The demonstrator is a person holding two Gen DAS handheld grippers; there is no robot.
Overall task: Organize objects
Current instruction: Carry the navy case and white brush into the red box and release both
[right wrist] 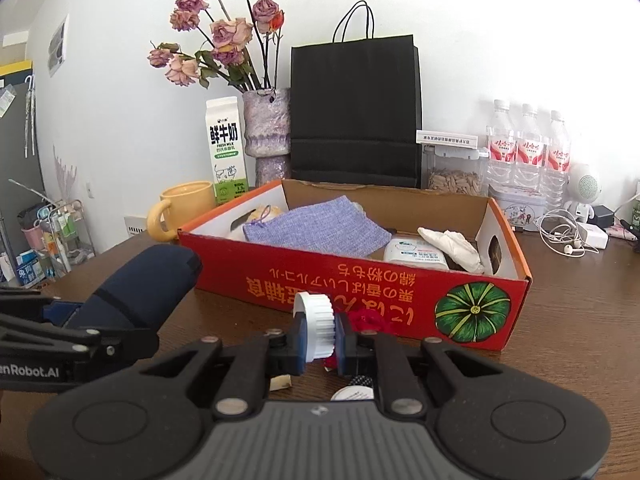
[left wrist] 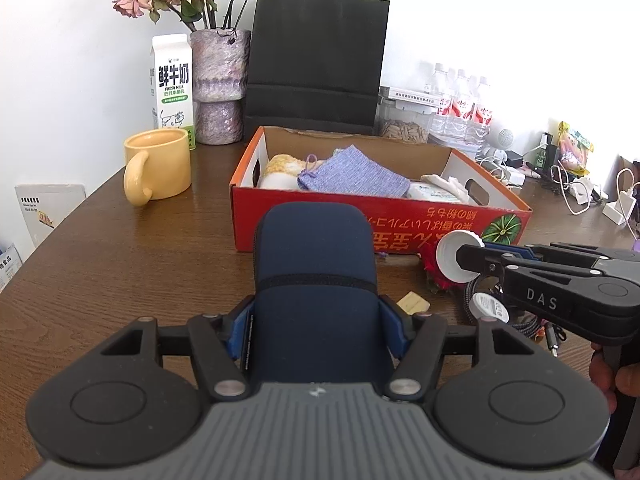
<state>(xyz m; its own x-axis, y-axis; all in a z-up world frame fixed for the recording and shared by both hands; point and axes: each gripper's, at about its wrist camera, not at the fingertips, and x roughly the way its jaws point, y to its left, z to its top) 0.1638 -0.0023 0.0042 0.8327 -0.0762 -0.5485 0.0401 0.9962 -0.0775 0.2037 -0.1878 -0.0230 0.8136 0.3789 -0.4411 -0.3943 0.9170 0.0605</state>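
- The left gripper [left wrist: 316, 332] has a grey ribbed housing at 6 o'clock of its own view, with a small white logo on the top edge.
- Two round black discs flank that housing, at 7 and 5 o'clock.
- Black link bars run forward from silver pivot pins; blue pads line the inner faces of the jaws.
- The right gripper [right wrist: 320, 338] has the same build: grey ribbed body, black discs, silver pins, blue-lined jaws.
- Seen from the left wrist at 3 o'clock, its black side carries raised letters "DAS".
- Seen from the right wrist at 9 o'clock, the left tool's flank reads "enRobot.AI" in white.
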